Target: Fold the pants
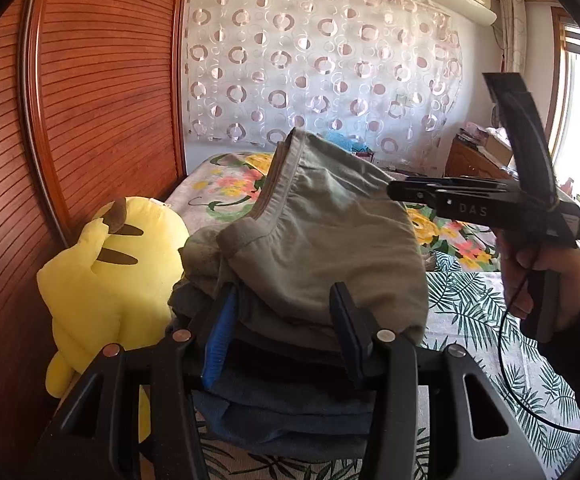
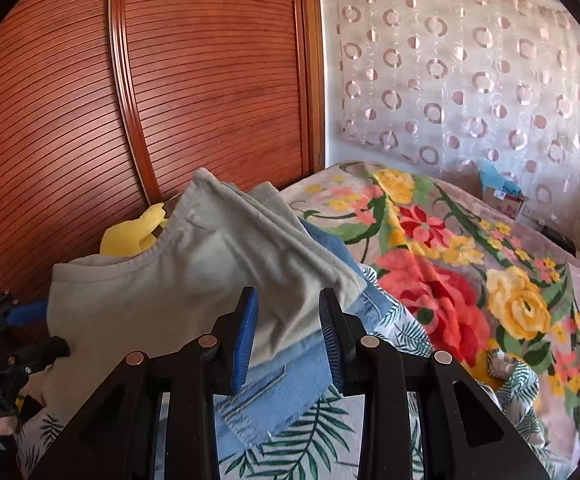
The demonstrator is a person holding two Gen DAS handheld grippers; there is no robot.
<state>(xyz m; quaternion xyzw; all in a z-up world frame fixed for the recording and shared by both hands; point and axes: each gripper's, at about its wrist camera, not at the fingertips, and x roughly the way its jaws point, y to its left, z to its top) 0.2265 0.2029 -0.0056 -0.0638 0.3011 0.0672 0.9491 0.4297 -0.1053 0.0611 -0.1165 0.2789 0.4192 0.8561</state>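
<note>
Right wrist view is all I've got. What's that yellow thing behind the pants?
Observer: A plush, lying beside the wardrobe.
Operator: Where exactly is the left gripper?
Observer: The left gripper straddles the near end of the pants.
Operator: What's under the pants at that end?
Observer: Dark grey cloth, then navy cloth, stacked.

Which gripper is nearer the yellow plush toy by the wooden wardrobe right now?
Left. The left gripper works at the stacked clothes right beside the yellow plush toy. The right gripper sits on the stack's far side, where only a bit of the toy shows.
</note>
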